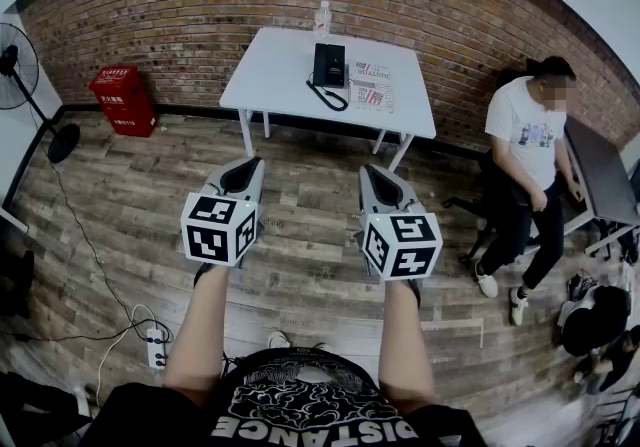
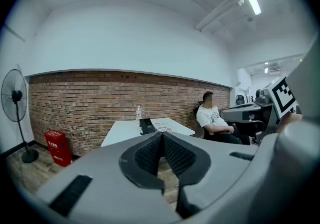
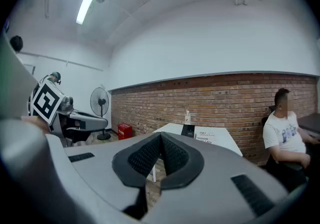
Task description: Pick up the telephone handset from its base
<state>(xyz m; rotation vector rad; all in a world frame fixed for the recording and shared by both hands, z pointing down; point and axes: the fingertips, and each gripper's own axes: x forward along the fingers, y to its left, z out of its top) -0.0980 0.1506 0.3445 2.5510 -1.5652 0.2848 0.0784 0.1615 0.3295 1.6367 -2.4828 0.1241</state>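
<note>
A red brick wall (image 1: 200, 25) runs behind a white rectangular table (image 1: 280, 75). The table stands well apart from the person holding the tools, across a stretch of wood-plank floor (image 1: 300, 265). Another person in a white T-shirt (image 1: 525, 135) is off to the right.

The left gripper (image 1: 247, 165) and the right gripper (image 1: 378, 175) are held side by side, nearly level, each with its jaws pressed together on nothing.

The black desk telephone (image 1: 329, 65) sits toward the table's back edge, beside printed sheets (image 1: 372, 85), with its coiled cord (image 1: 330, 95) looping forward. The handset looks to be on its base, though it is too small to be sure.

To my eye the step in hand is the approach. The person should walk in, spread one claw before reaching, and take the handset across its narrow middle, clear of the cord.
</note>
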